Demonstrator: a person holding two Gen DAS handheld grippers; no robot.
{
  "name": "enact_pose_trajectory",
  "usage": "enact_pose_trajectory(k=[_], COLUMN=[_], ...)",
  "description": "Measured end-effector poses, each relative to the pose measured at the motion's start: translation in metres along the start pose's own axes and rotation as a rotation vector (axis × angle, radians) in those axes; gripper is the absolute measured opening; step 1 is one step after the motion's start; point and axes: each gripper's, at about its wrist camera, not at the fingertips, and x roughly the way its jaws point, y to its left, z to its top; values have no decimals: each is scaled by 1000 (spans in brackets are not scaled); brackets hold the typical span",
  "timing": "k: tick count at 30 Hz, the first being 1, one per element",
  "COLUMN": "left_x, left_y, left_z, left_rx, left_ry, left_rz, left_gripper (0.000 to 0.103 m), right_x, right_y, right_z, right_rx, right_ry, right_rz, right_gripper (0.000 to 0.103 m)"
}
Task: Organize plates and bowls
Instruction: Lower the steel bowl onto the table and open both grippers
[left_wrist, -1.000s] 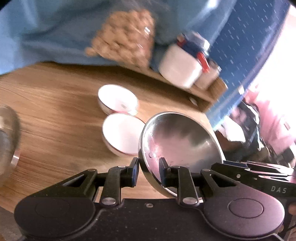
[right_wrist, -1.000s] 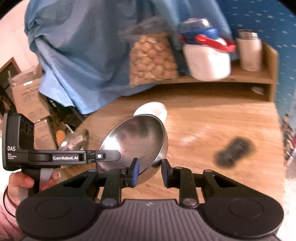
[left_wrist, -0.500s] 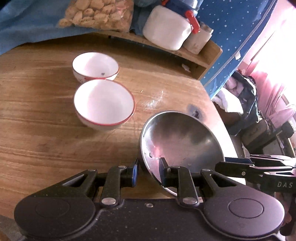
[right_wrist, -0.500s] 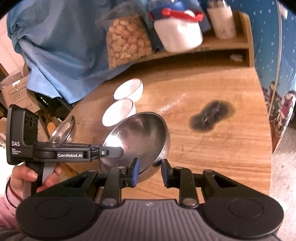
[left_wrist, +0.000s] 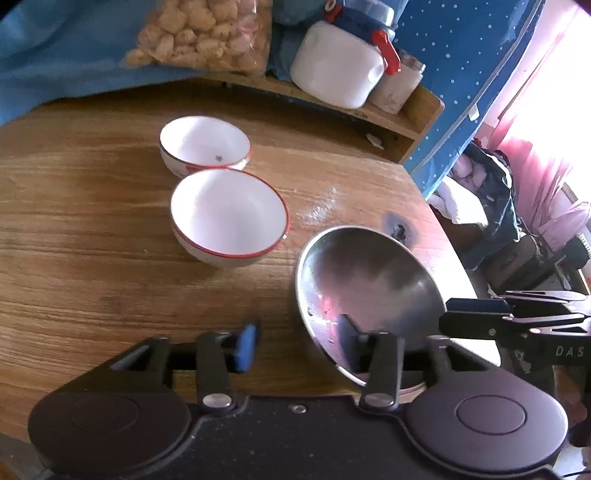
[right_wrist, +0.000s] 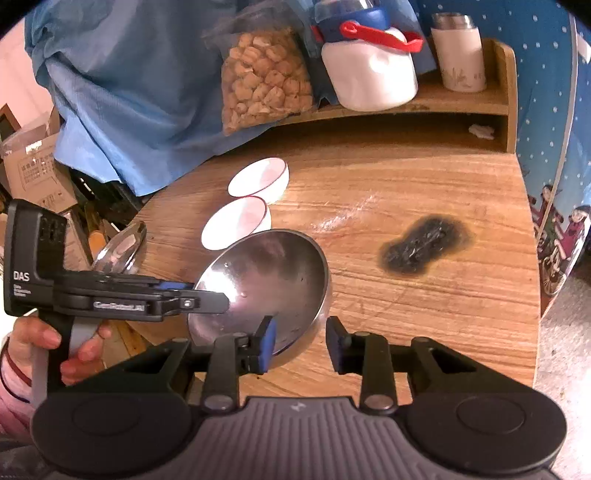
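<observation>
A steel bowl (left_wrist: 369, 288) (right_wrist: 266, 280) sits low on the wooden table (right_wrist: 424, 325), tilted a little. My left gripper (left_wrist: 295, 339) straddles the bowl's near-left rim. Its jaws are opening, and the blue outer pad (left_wrist: 245, 347) stands well clear of the rim. My right gripper (right_wrist: 301, 341) straddles the bowl's opposite rim. Its jaws are opening too, with a small gap at the outer pad (right_wrist: 334, 339). Two white red-rimmed bowls (left_wrist: 229, 214) (left_wrist: 205, 146) stand side by side just beyond.
A shelf (right_wrist: 461, 107) at the back holds a bag of snacks (right_wrist: 262, 81), a white jar (right_wrist: 369, 74) and a cup (right_wrist: 460, 59). A burn mark (right_wrist: 424, 247) lies right of the steel bowl. Another shiny dish (right_wrist: 120, 245) sits at the table's left edge.
Both grippers came down with the steel bowl toward the table. The left jaws have spread wide off the rim. The right jaws have parted slightly.
</observation>
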Motion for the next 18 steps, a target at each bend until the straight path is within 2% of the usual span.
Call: enact_pose_trajectory(k=[1,3,5,7,8,10,12,15,18], left_x=[-4,-12,-21,-32,-36,-43,-46,-43,-36], left_y=[0,-1,-1,0,0,1,6,14,20], left_z=[-1,-1,-1,1,3,6,10,15,16], left_rx=[3,21,37,54,67,90,94,70,69], left_ry=[-17,-50,-80,-117,-149,-194,-225,-232,-239], left_rz=[12,36,40,46,60,96,126,167,243], left_gripper=[68,75,83,101,102,102,102,102,102], right_x=[-1,-3,-5,-6,-7,-8,-7,-3,4], right_y=[0,2,5,7,10,13,16,20,23], right_z=[1,3,5,9,11,17,22,29,36], right_rx=[-10,-30,-45,-66,-80,-102,-119,-135,-148], right_ry=[-4,-17,-33,-53,-68,-98,-119,-120,-124], right_rz=[-6,-24,-40,-56,-67,-80,-94,-99,-108], right_gripper=[35,39,48,63,67,84,90,96,100])
